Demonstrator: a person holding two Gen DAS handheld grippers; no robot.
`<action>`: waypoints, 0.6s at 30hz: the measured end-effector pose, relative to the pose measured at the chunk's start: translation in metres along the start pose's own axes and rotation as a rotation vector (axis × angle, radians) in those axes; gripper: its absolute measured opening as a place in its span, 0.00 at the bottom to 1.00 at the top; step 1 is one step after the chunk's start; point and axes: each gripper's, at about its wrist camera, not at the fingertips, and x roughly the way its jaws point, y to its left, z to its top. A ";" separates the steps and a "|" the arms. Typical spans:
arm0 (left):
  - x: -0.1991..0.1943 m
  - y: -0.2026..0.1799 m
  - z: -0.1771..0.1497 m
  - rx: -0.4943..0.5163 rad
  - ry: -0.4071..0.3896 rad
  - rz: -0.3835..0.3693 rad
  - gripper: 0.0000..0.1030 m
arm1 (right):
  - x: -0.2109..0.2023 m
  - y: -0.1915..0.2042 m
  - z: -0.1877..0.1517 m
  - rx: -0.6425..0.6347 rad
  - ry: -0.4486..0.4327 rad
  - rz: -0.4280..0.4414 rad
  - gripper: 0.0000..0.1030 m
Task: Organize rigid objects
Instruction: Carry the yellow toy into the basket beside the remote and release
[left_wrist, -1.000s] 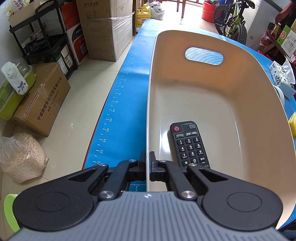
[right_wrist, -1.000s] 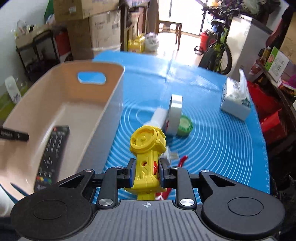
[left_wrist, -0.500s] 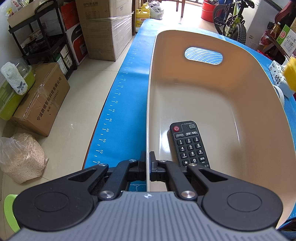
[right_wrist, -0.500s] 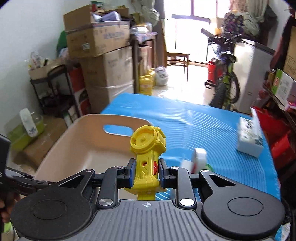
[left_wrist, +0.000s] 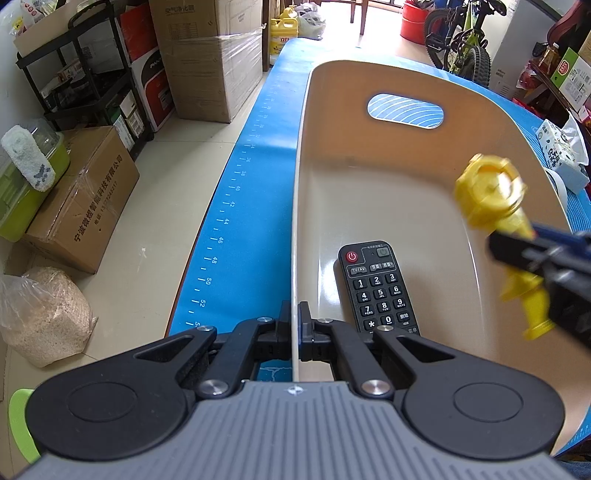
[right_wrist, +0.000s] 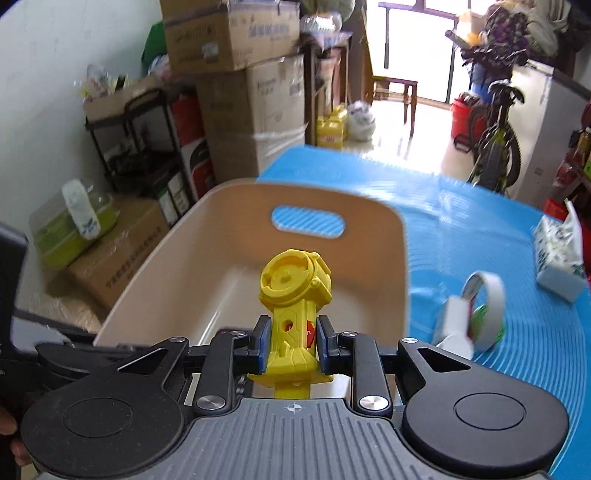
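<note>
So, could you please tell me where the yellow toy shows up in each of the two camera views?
Left wrist view: the yellow toy is at the right edge, above the bin, held by the right hand-held gripper.
Right wrist view: the toy is at centre, clamped between the gripper's fingers, in front of the bin.
Shared landmark: the oval handle hole in the bin's far wall.

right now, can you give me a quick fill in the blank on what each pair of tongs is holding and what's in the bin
1. The left tongs are shut on the ____ of the beige bin.
2. The right tongs grip a toy whose colour is ____.
3. Lying on the bin floor is a black ____.
4. The roll of tape sits ____ the bin, on the blue mat.

Missing words: rim; yellow; remote control; outside
</note>
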 end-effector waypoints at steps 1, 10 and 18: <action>0.000 0.000 0.000 0.000 0.000 -0.002 0.03 | 0.005 0.002 -0.002 -0.003 0.015 -0.001 0.33; 0.000 -0.001 0.002 0.003 0.002 -0.004 0.03 | 0.043 0.011 -0.018 -0.022 0.171 -0.002 0.33; 0.000 0.000 0.002 0.005 0.001 -0.003 0.03 | 0.045 0.007 -0.027 -0.016 0.219 0.003 0.42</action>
